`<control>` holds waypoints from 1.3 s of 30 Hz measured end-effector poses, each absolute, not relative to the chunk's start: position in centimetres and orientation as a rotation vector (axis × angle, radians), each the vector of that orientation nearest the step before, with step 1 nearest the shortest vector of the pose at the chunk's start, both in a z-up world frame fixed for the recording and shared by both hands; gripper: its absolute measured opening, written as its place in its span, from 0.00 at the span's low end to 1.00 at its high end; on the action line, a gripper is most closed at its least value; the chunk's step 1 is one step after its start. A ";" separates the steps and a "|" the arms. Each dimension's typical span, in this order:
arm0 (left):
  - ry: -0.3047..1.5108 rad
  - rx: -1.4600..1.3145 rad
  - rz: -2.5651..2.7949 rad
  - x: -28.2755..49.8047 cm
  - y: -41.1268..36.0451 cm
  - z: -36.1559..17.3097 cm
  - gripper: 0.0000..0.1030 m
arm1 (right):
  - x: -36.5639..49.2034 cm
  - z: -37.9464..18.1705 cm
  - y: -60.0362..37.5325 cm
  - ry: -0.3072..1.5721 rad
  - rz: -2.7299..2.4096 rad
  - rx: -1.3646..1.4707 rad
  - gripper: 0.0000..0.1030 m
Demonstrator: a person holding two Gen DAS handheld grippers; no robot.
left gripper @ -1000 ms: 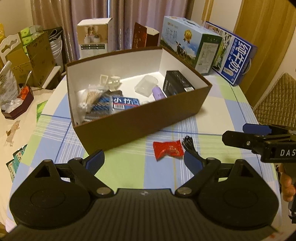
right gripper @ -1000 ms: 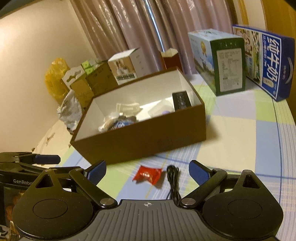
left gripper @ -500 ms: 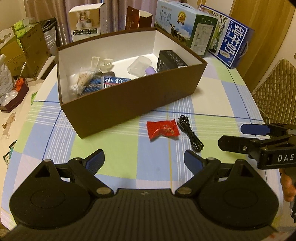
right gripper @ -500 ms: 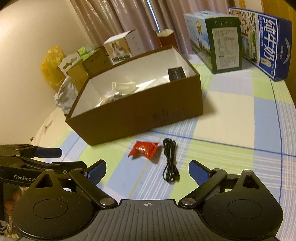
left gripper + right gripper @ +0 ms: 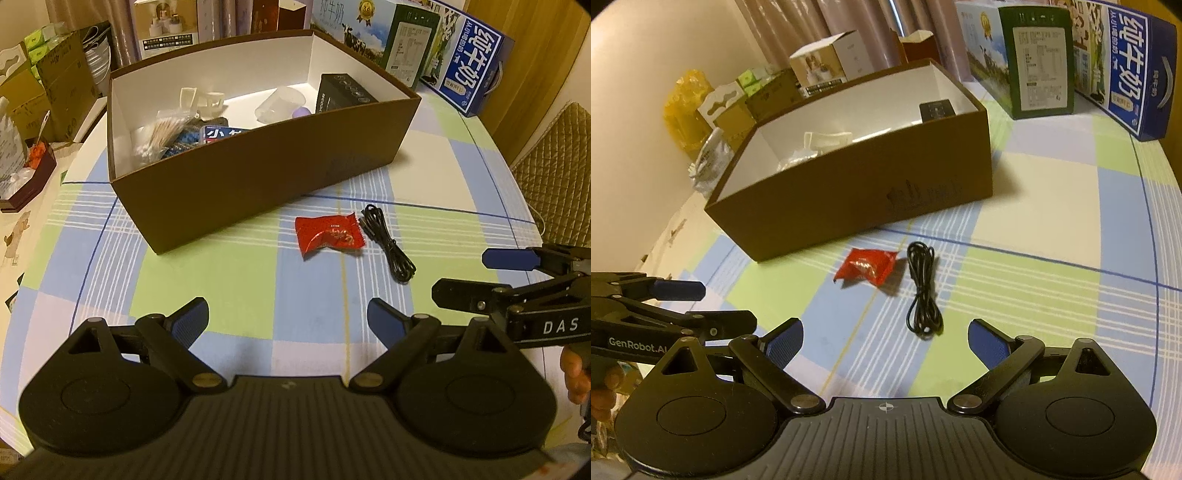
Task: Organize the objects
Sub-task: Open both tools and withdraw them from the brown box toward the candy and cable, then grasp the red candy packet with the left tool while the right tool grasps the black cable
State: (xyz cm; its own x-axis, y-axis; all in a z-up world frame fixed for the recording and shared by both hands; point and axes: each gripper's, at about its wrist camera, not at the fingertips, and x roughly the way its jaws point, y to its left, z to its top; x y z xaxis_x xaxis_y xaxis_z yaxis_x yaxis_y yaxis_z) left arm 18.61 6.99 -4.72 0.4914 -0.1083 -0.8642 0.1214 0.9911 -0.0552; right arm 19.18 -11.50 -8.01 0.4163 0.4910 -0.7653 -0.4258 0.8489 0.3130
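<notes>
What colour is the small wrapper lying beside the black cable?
The wrapper is red; it shows best in the left wrist view.

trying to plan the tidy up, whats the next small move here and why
Probably lower the open right gripper onto the black cable, which lies loose on the tablecloth just ahead of its fingers. The red candy packet beside it is also still outside the brown box.

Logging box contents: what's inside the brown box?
In the brown box: cotton swabs, blue packet, white plastic pieces, clear cup, black box. The front wall hides the near floor.
</notes>
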 end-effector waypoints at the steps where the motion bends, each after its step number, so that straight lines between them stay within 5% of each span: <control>1: 1.050 0.013 -0.138 18.6 7.0 -4.8 0.88 | 19.2 -8.1 -11.5 0.989 0.575 0.073 0.91; 16: 1.082 0.043 -0.116 19.8 6.9 -6.9 0.88 | 20.0 -10.7 -10.4 0.996 0.533 0.000 0.90; 36: 1.107 0.047 -0.118 21.7 7.3 -10.1 0.88 | 23.2 -15.3 -8.2 0.962 0.496 -0.104 0.25; 39: 1.096 0.046 -0.137 22.0 6.9 -10.3 0.88 | 23.2 -15.5 -8.5 0.948 0.481 -0.110 0.23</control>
